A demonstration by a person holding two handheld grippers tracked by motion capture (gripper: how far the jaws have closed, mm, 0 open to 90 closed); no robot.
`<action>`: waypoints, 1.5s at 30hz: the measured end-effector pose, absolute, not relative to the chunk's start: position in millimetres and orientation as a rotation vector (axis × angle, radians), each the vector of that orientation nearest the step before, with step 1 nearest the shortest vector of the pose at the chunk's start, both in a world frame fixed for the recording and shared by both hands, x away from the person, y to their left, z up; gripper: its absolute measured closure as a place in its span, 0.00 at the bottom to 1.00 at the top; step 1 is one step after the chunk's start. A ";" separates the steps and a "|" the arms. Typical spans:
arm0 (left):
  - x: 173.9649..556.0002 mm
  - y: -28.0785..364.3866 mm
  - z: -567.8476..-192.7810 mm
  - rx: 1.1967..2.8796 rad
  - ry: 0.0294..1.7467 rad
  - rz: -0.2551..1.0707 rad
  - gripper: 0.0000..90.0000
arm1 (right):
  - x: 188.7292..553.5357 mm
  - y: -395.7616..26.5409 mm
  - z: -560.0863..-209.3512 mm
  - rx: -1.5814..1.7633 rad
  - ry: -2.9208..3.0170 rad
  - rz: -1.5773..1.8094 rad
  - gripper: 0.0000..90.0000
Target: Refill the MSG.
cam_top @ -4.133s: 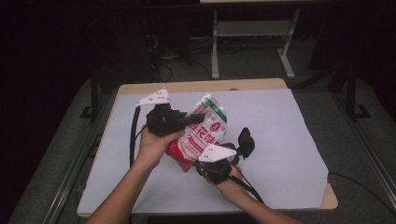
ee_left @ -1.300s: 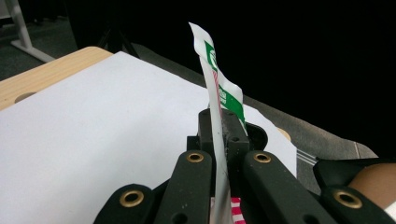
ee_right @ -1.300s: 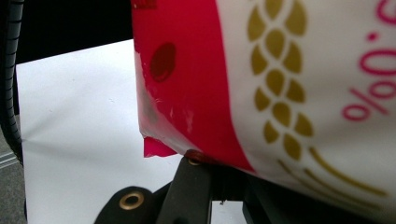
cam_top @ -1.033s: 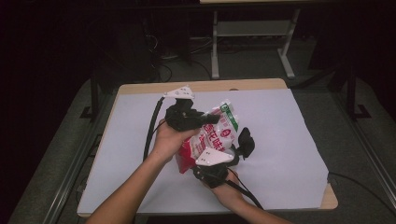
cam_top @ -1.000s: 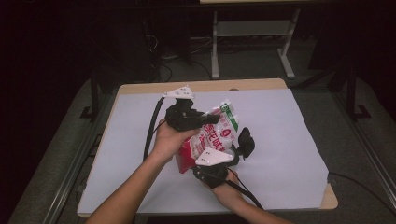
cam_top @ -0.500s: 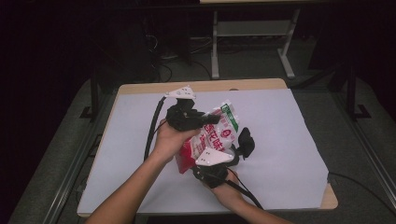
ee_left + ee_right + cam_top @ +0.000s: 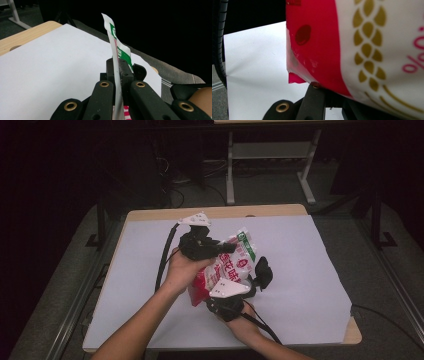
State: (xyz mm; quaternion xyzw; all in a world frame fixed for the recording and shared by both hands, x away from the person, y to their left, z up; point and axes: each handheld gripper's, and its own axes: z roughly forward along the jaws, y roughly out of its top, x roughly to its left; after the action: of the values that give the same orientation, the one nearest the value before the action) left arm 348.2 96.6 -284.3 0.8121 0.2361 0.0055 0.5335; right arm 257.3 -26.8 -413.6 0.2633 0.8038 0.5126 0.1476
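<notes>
Left gripper [image 7: 117, 75] clamps snack bag [image 7: 227, 270] top seam; right gripper [image 7: 250, 287] clamps bottom; print unreadable

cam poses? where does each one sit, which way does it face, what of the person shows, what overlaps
High view: above the person's side, looking forward and down; both forearms, left gripper, right gripper, snack bag.
Left gripper view: rides that gripper, looks along jaws shut on the bag's top edge.
Right gripper view: rides that gripper, close on the bag's red bottom corner.
Shared: bag and white table cover.
</notes>
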 end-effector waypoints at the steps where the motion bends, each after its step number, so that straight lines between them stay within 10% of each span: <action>1: 348.2 96.5 -284.3 1.936 0.563 0.014 1.00 | 257.3 -26.7 -413.6 0.757 2.312 1.475 1.00; 45: 350.9 91.5 -287.5 1.953 0.586 0.008 1.00 | 257.7 -26.9 -415.8 0.754 2.319 1.480 1.00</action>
State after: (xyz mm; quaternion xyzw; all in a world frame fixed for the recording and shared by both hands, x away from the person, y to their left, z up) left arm 350.9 91.5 -287.5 0.8158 0.2446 0.0032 0.5240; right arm 257.7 -26.9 -415.8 0.2614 0.8045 0.5135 0.1439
